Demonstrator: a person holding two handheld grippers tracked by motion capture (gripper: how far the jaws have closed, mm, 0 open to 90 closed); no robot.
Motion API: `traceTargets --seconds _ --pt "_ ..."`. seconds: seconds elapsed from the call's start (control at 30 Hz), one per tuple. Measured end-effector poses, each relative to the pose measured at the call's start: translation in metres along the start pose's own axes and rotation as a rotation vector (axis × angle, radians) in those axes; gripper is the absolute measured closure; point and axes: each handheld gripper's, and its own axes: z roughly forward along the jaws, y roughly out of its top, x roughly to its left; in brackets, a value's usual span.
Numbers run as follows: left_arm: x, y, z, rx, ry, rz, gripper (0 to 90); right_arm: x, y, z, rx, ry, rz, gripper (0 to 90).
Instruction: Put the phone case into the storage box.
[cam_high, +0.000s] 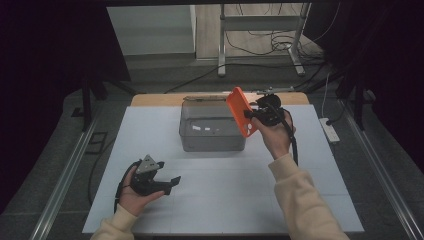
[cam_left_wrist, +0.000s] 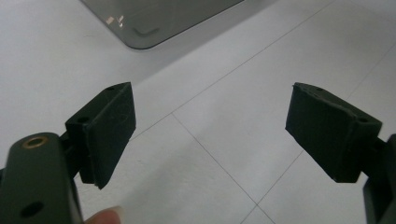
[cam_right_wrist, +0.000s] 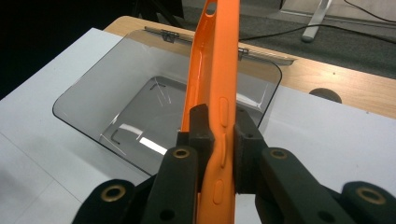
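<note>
An orange phone case (cam_high: 238, 110) hangs in the air over the right end of a grey see-through box (cam_high: 212, 131), with my right gripper (cam_high: 251, 114) shut on its edge. In the right gripper view the orange phone case (cam_right_wrist: 214, 79) stands on edge between the two black jaws of the right gripper (cam_right_wrist: 219, 135), above the open grey box (cam_right_wrist: 140, 116). My left gripper (cam_high: 169, 183) rests low over the white table mat near the front left, held in a hand. Its jaws stand wide apart in the left gripper view, and nothing lies between the fingers (cam_left_wrist: 109, 130) of the left gripper (cam_left_wrist: 212, 135).
The white mat (cam_high: 150, 130) covers a wooden table (cam_high: 155, 99). The grey box's corner (cam_left_wrist: 154, 23) shows at the top of the left gripper view. Behind the table are a metal stand (cam_high: 260, 35), floor cables and a power strip (cam_high: 330, 129).
</note>
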Motion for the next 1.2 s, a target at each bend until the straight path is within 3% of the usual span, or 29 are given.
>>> traceTargets --seconds 0.37,0.77,1.2 --pt "0.000 0.000 0.000 0.001 0.001 0.001 16.2 -0.001 0.004 0.003 -0.001 -0.020 0.008 80.7" --pt "0.001 0.000 -0.001 -0.001 0.000 0.002 16.3 -0.005 0.011 0.021 0.001 -0.051 0.040 81.0" --pt "0.000 0.000 -0.001 -0.004 0.000 0.003 16.3 0.001 0.016 0.036 0.014 -0.130 0.031 80.9"
